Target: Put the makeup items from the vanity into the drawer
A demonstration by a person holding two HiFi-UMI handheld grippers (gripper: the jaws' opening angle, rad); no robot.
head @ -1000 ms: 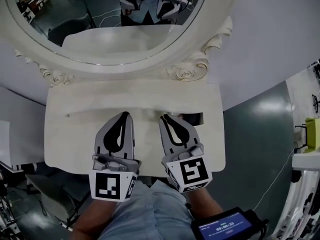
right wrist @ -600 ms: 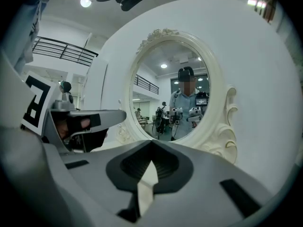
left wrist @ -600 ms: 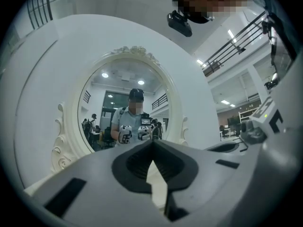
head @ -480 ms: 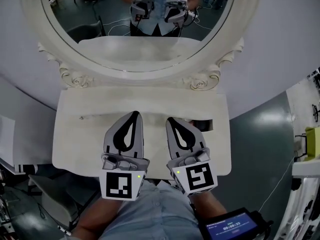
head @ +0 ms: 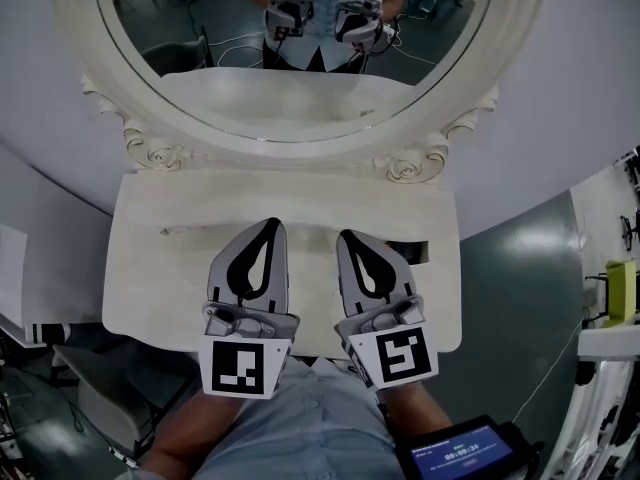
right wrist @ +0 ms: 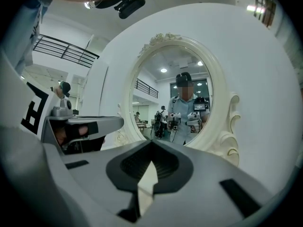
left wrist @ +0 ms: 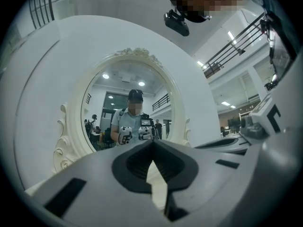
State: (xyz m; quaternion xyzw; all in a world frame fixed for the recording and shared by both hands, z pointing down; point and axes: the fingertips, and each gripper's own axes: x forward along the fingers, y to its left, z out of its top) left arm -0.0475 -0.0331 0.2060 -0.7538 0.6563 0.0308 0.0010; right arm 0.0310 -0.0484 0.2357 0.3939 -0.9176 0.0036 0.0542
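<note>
The cream vanity top [head: 150, 278] shows no makeup item that I can make out. My left gripper [head: 272, 224] and right gripper [head: 349, 235] hover side by side over its front half, pointing level at the mirror [head: 300, 58]. Both are shut with nothing between the jaws. In the left gripper view the left gripper's [left wrist: 152, 142] tips meet, with only bare tabletop showing behind them. The right gripper view shows the right gripper [right wrist: 151, 141] the same way. A dark rectangular patch [head: 408, 252] lies just right of the right gripper; I cannot tell what it is.
The ornate oval mirror frame [head: 150, 148] rises behind the tabletop and reflects the person and both grippers. A thin line [head: 200, 232] runs across the tabletop's left part. A screen device [head: 465, 453] hangs at the person's waist. White furniture [head: 610, 338] stands at the right.
Both grippers have lifted slightly and the head view has shifted, so more of the mirror shows. Over the last half second almost nothing has moved.
</note>
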